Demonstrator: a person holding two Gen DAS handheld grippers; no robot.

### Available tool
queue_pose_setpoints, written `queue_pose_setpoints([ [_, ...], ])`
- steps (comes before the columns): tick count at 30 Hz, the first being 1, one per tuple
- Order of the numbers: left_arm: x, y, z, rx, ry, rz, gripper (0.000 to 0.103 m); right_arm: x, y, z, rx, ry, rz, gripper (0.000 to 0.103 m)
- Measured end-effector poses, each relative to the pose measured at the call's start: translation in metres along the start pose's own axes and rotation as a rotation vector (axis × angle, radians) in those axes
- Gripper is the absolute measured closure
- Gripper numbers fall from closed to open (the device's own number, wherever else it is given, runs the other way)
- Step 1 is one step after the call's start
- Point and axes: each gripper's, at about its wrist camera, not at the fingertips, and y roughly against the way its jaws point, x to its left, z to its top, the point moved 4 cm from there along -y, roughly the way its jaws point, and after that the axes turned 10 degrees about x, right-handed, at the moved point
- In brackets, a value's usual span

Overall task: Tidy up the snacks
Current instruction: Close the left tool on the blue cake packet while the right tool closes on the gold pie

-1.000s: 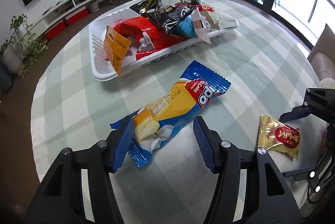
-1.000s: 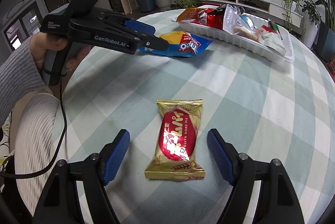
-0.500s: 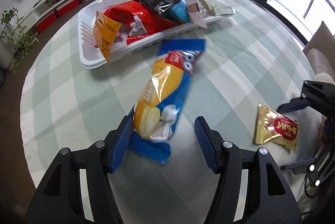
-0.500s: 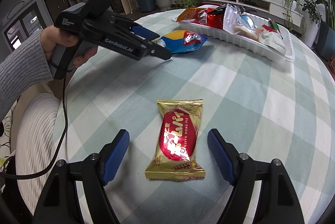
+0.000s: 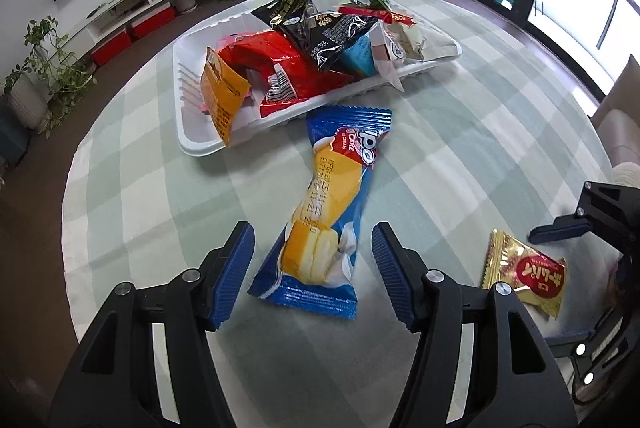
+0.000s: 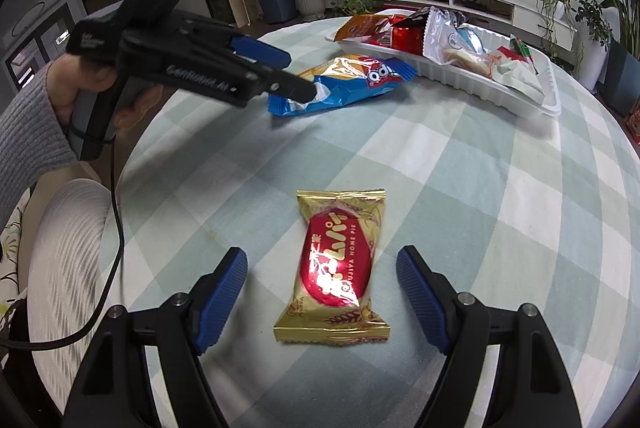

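On the round table [image 5: 460, 156] with its green-and-white checked cloth, a white tray [image 5: 200, 142] sits toward the far side. At the tray's left end an orange packet [image 5: 222, 96] stands on edge, next to a red bag [image 5: 280, 64]; black packets [image 5: 320, 28] lie over the middle, and pale wrappers [image 5: 416, 40] fill the right end.

Just in front of the tray lies a long blue cake packet [image 5: 332, 196], its far end near the tray's front wall and its near end between the two blue pads of the left tool [image 5: 312, 270]. Those pads stand apart on either side of the packet with a gap showing on each side, so the left tool is released and grasps nothing. In the right wrist view a hand [image 6: 70, 96] in a grey knitted sleeve [image 6: 28, 148] holds this tool tilted down over the packet's end.

Further right, well apart from the tray, a small gold pie packet [image 6: 338, 268] with a red oval label lies flat on the cloth. The right tool [image 6: 322, 298] is around it, jaws spread wide, pads clear of the wrapper on both sides: released as well.
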Motion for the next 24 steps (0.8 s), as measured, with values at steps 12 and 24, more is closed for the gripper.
queue_pose_setpoints([
  [12,-0.009,-0.034,0.010,0.029,0.004,0.005,0.036,-0.003,0.000,-0.003,-0.001,0.039,-0.115,0.045],
  [24,-0.012,-0.039,0.007,0.017,0.034,-0.061,0.062,-0.006,0.004,-0.004,-0.006,0.033,-0.121,0.068],
])
